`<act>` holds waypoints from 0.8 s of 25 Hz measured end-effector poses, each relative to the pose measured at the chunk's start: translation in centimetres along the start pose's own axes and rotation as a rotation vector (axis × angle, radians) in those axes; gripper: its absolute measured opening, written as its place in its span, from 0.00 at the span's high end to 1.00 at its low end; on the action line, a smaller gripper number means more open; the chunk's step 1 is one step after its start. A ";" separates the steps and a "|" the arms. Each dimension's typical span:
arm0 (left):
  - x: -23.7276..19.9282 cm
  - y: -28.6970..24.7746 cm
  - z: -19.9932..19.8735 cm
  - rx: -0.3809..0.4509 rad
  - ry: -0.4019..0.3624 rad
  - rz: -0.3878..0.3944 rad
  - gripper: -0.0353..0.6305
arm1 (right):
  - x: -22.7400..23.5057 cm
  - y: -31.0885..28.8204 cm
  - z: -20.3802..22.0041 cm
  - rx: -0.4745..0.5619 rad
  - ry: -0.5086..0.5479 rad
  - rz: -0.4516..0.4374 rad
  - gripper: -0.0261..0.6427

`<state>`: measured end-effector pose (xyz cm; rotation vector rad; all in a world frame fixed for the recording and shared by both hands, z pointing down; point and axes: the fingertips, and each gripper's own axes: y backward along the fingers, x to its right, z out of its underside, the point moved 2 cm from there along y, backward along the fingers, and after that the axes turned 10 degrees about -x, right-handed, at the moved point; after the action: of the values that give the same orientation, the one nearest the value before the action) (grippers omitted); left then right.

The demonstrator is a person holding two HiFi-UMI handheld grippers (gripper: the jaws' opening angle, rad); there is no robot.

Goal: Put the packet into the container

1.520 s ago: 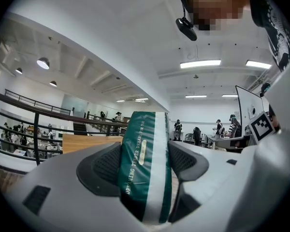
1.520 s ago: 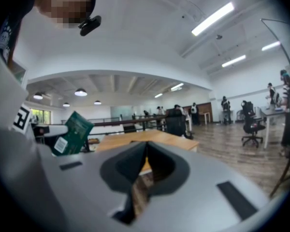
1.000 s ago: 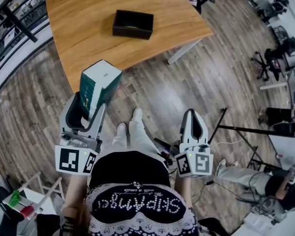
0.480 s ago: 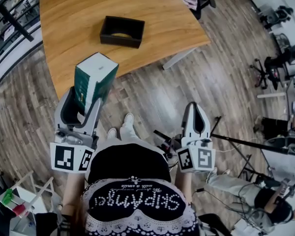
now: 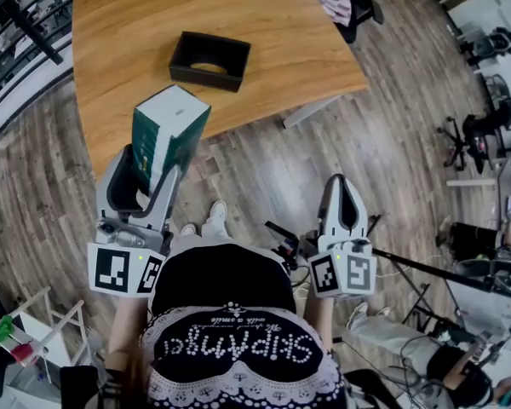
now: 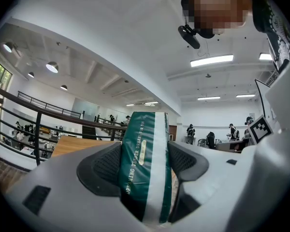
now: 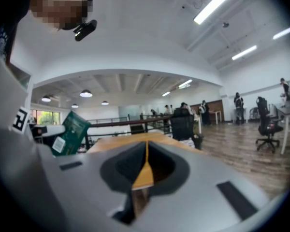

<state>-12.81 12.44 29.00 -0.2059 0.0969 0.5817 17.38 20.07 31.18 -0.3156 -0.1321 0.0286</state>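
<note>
My left gripper (image 5: pixel 150 167) has its jaws clamped on the packet (image 5: pixel 169 133), one dark ribbed pad pressed to each broad side, while my right gripper (image 5: pixel 341 184) is clenched on nothing, its jaws pressed together with only a thin slit between them. The wooden table (image 5: pixel 136 20) spreads ahead of me with a curved near edge. The black container (image 5: pixel 206 75) sits on it, open at the top and well in from that edge. I hold the packet in the air, tilted and reaching up out of my left jaws. From the head view its upper end lies over the table's near edge, short of the container and apart from it. It is a boxy pack, dark green on its broad faces, with a white top and a white band down its narrow side. In the left gripper view, white capitals along the green beside that band begin "DREAMING TENDER"; the rest is too foreshortened for me to be sure of. A small pale oval patch sits beside the lettering. From my right gripper's view the packet shows at the left with a white label on its green face, its print too small to read.
</note>
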 end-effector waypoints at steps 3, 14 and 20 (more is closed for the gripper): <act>-0.2 -0.5 0.0 -0.006 -0.003 -0.015 0.45 | 0.0 -0.9 0.1 -0.003 -0.009 -0.021 0.91; -0.9 -2.0 -0.6 -0.001 0.003 -0.067 0.45 | 1.0 -3.5 -0.1 -0.023 -0.035 -0.050 0.91; -1.1 -2.3 -0.9 0.004 0.009 -0.071 0.45 | 0.6 -4.4 -0.2 -0.033 -0.035 -0.064 0.91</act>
<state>-12.53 9.76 28.65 -0.2068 0.0988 0.5102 18.05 15.89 32.41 -0.3435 -0.1779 -0.0312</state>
